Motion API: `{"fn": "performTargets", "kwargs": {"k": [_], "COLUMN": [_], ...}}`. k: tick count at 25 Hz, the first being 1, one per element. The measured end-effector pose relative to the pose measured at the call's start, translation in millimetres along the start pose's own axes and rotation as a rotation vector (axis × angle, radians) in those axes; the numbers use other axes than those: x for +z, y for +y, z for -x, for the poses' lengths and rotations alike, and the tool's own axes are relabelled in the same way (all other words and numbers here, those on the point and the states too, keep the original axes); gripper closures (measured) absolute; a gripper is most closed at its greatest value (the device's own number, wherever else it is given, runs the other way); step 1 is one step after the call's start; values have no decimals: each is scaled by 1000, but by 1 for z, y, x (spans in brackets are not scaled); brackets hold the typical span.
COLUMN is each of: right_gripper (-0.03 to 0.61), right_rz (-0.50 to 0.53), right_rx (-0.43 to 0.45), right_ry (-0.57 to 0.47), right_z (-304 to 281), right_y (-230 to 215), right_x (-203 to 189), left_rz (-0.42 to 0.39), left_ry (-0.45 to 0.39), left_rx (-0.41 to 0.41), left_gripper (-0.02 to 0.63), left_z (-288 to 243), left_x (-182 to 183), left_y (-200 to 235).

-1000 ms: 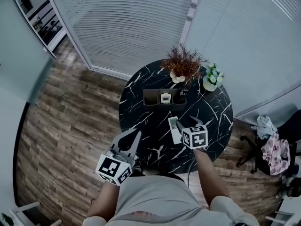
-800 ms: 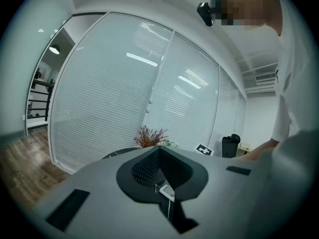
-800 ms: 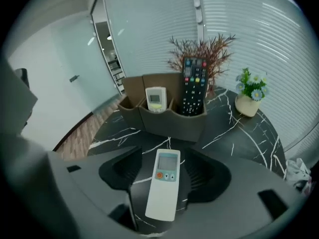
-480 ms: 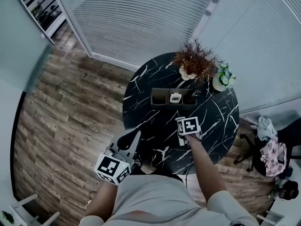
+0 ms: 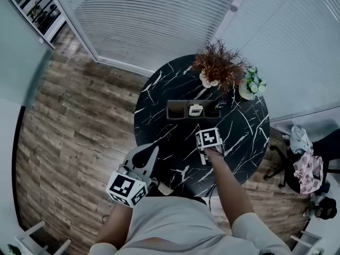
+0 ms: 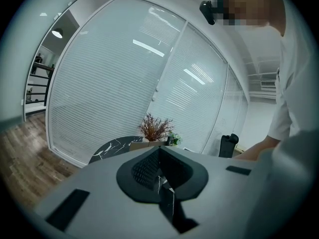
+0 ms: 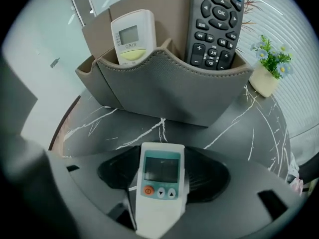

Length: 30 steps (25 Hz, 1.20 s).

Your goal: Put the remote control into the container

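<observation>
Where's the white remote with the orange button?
In the right gripper view, the remote lies on the table before the gray container, between the jaws of the right tool, which have just been opening.

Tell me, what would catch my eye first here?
A white remote lies on the round black marble table, between the jaws of the right gripper, which have just been opening. Just beyond it stands a grey container already holding a black remote and a second white remote, with a dried plant behind.

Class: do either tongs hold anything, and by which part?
Nothing is held. The right tongs have just been opening and straddle the white remote control without pressing it; the left tongs are shut, empty.
</observation>
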State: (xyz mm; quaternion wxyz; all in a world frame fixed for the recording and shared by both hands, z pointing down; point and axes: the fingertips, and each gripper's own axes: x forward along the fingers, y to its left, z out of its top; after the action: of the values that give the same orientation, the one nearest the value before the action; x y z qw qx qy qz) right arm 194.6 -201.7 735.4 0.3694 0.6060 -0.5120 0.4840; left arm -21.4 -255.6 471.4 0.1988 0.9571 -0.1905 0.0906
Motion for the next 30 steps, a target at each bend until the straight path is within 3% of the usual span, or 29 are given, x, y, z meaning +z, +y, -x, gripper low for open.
{"fn": "performTargets", "kwargs": {"k": [3, 8, 13, 24, 30], "right_gripper": [301, 301, 308, 316, 316], "right_rz": [15, 18, 25, 27, 54], "right_rx": [9, 50, 64, 94, 133], "right_ry": [-48, -269, -423, -642, -768], "right_z": [10, 59, 98, 153, 193], "right_y": [0, 9, 12, 26, 50], "right_x": [2, 13, 15, 36, 71], "left_rz": [0, -20, -32, -60, -61], "left_ry": [5, 7, 4, 8, -10], "left_rx": [-7, -16, -25, -27, -7], "left_gripper": [606, 606, 606, 606, 606], "left_z": [-3, -6, -7, 8, 23], "left_x": [-1, 1, 3, -1, 2], "left_y": [-5, -13, -26, -44, -37]}}
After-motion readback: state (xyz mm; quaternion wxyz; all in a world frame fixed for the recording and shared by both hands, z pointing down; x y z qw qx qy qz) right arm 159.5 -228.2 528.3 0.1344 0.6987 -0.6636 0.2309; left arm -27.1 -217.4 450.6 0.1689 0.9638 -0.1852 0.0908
